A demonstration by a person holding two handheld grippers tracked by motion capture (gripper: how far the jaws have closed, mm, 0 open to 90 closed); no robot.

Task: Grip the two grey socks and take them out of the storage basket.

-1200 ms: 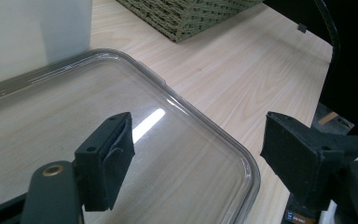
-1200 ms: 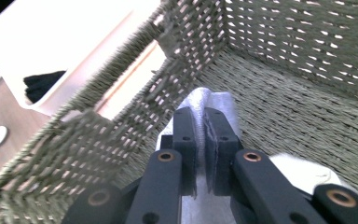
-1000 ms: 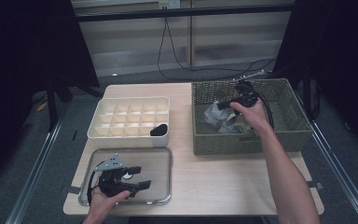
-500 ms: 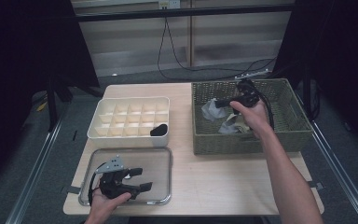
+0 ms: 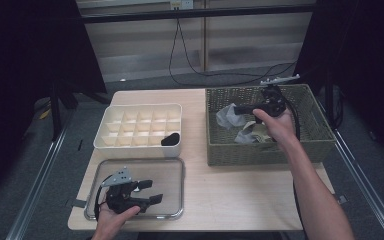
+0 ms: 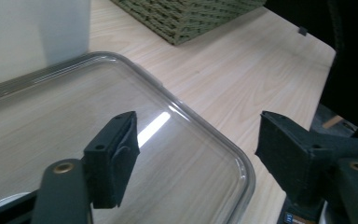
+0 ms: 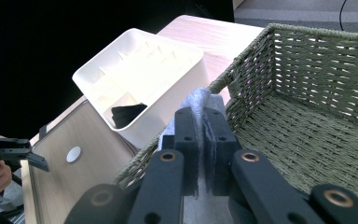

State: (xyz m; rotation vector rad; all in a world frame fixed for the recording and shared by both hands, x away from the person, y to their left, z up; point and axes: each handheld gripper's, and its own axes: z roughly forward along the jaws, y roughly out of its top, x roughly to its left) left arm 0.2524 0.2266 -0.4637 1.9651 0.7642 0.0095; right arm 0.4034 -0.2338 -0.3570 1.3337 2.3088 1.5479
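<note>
My left gripper point(image 5: 142, 192) sits over the clear tray point(image 5: 172, 167) at the desk's point(image 5: 230, 192) near edge. Its fingers point(image 6: 114, 156) are apart with nothing between them and have just been closing a bit. Past it is the white divided organizer point(image 5: 137, 127), with one dark rolled item point(image 5: 170, 139) in a near cell. My right gripper point(image 5: 237, 108) is clamped tight on a grey cloth item point(image 7: 200, 105), maybe a sock, and has lifted since a second ago, so the cloth now hangs over the wicker basket point(image 5: 265, 150) instead of lying in it. My read is the pick is done and the transfer comes next. The cloth is soft, thin and limp, pinched on a fold. More pale cloth point(image 5: 252, 134) sits in the basket.
</note>
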